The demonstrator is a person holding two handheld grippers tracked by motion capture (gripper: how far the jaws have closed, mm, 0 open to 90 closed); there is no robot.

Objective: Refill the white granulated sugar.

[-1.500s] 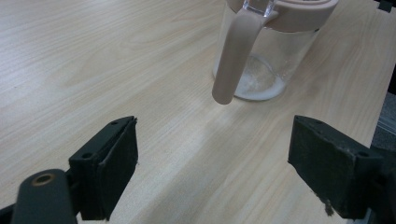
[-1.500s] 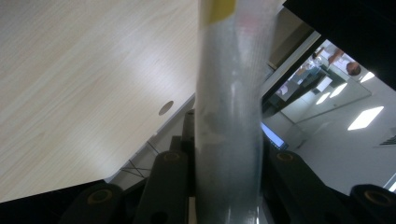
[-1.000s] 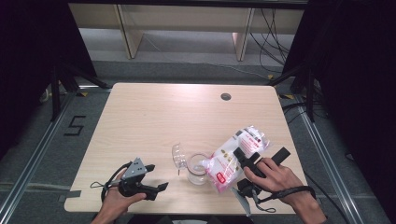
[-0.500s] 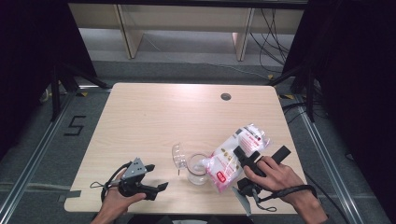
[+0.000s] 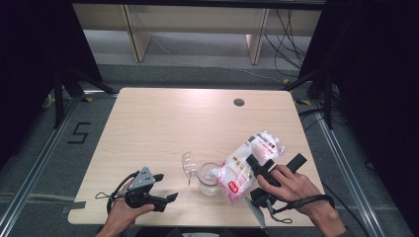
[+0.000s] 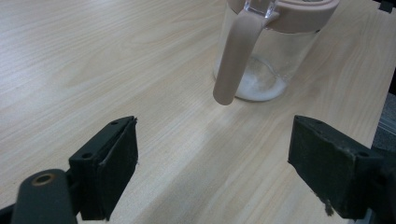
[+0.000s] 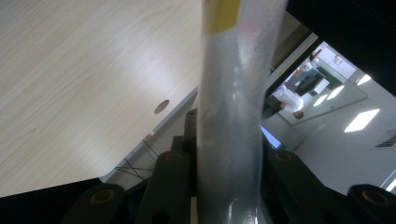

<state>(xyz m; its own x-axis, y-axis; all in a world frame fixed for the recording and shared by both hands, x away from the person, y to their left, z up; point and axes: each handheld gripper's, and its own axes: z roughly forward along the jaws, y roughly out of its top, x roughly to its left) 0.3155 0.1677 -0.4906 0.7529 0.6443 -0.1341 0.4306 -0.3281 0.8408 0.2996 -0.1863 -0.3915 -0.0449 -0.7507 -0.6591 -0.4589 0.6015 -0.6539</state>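
Note:
A clear glass jar (image 5: pixel 208 180) stands near the table's front edge, its pink flip lid (image 5: pixel 188 166) tipped open to the left. In the left gripper view the jar (image 6: pixel 261 60) has a little white powder in its bottom and a pink strap hanging down its side. My left gripper (image 5: pixel 167 186) rests on the table left of the jar, open, jaws pointing at it (image 6: pixel 212 158). My right gripper (image 5: pixel 274 162) is shut on a white plastic bag (image 5: pixel 244 168), tilted with its lower end over the jar's mouth. The bag (image 7: pixel 231 116) is pinched between the right jaws (image 7: pixel 224 158).
The light wooden table (image 5: pixel 163 128) has a round cable hole (image 5: pixel 239 102) at the back right. Dark floor and metal rails run along both sides. Wooden furniture legs stand behind the table.

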